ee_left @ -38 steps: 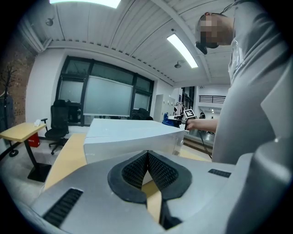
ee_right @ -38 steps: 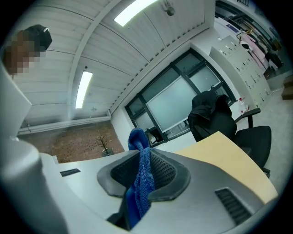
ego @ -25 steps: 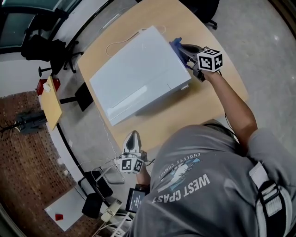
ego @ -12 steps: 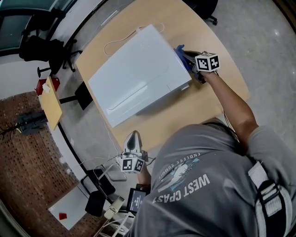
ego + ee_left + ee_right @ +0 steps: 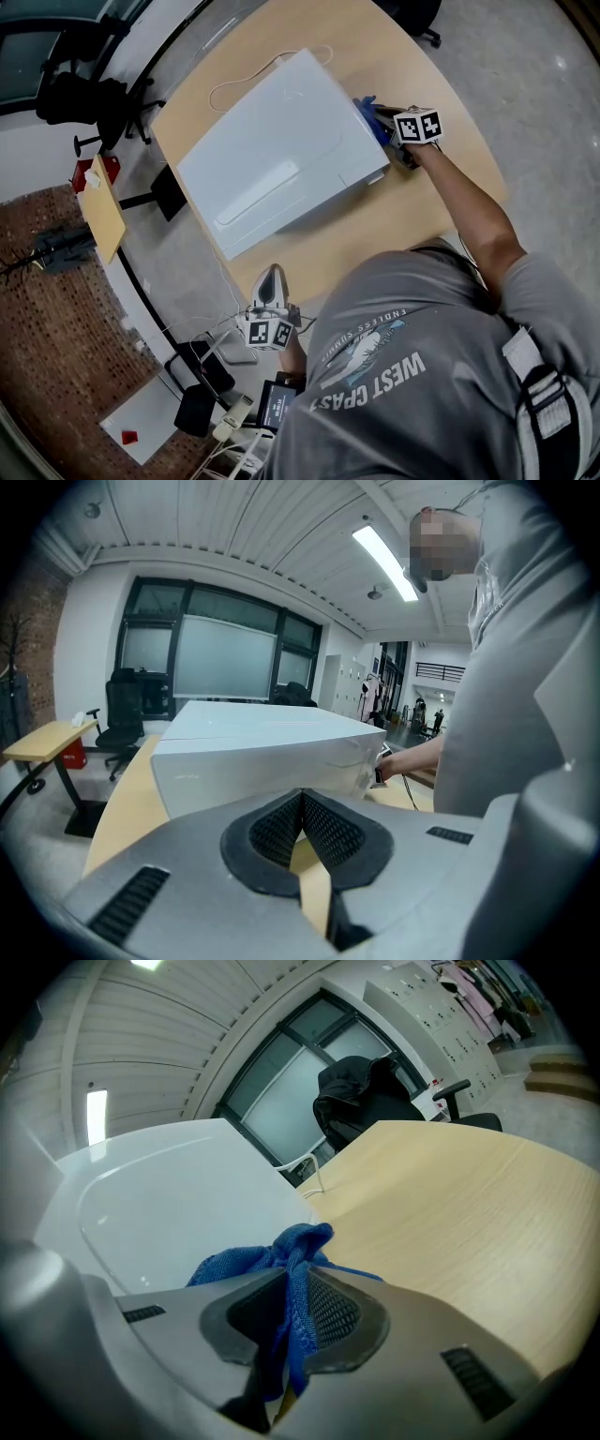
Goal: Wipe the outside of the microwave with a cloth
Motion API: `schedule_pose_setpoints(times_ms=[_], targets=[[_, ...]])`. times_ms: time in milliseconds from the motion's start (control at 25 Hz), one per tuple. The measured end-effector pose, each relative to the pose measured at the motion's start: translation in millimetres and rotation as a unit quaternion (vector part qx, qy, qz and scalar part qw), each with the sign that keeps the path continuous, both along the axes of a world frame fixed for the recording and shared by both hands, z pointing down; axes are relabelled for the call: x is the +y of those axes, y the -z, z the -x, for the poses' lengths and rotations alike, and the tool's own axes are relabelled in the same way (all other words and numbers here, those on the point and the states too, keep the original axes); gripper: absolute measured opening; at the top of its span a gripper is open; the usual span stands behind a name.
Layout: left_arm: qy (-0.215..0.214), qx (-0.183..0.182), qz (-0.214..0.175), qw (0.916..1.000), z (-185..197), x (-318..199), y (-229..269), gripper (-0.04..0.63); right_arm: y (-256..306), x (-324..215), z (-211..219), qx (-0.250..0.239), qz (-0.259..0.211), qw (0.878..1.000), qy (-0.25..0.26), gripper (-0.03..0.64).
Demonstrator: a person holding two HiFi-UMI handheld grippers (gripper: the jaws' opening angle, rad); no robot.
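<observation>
A white microwave (image 5: 281,155) lies on a round wooden table (image 5: 427,202). My right gripper (image 5: 380,117) is shut on a bunched blue cloth (image 5: 367,108) and holds it against the microwave's right side. In the right gripper view the cloth (image 5: 286,1251) sticks out between the pads of that gripper (image 5: 295,1283), with the glossy white wall (image 5: 159,1204) just left of it. My left gripper (image 5: 270,281) hangs off the table's near edge, shut and empty. From the left gripper view its jaws (image 5: 302,803) point at the microwave (image 5: 262,752), well apart from it.
The microwave's white cord (image 5: 246,82) loops on the table behind it. Black office chairs (image 5: 89,98) and a small side desk (image 5: 101,206) stand at the left. Cables and a power strip (image 5: 230,422) lie on the floor by my left hand.
My right gripper has sunk down along the microwave's right side with the blue cloth still in it. The left gripper has kept still.
</observation>
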State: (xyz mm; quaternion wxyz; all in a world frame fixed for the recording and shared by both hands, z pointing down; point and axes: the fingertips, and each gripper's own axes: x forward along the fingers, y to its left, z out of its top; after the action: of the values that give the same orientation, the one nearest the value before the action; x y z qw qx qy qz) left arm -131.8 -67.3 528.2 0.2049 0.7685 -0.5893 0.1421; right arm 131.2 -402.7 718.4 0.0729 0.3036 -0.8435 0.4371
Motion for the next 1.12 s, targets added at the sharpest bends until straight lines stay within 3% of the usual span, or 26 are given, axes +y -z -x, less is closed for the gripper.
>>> schedule_pose_setpoints(times_ms=[680, 960, 1120], targets=[[0.005, -0.005, -0.003, 1.0000, 7, -4, 2, 0.023, 2, -7, -1, 0.036, 0.000, 0.999, 0.021, 0.075], [-0.006, -0.039, -0.005, 0.9992, 23, -2, 22, 0.023, 54, -24, -1, -0.020, -0.024, 0.999, 0.017, 0.075], [-0.015, -0.060, -0.032, 0.9976, 38, -9, 53, 0.023, 109, -36, -6, -0.054, -0.063, 0.997, 0.009, 0.075]])
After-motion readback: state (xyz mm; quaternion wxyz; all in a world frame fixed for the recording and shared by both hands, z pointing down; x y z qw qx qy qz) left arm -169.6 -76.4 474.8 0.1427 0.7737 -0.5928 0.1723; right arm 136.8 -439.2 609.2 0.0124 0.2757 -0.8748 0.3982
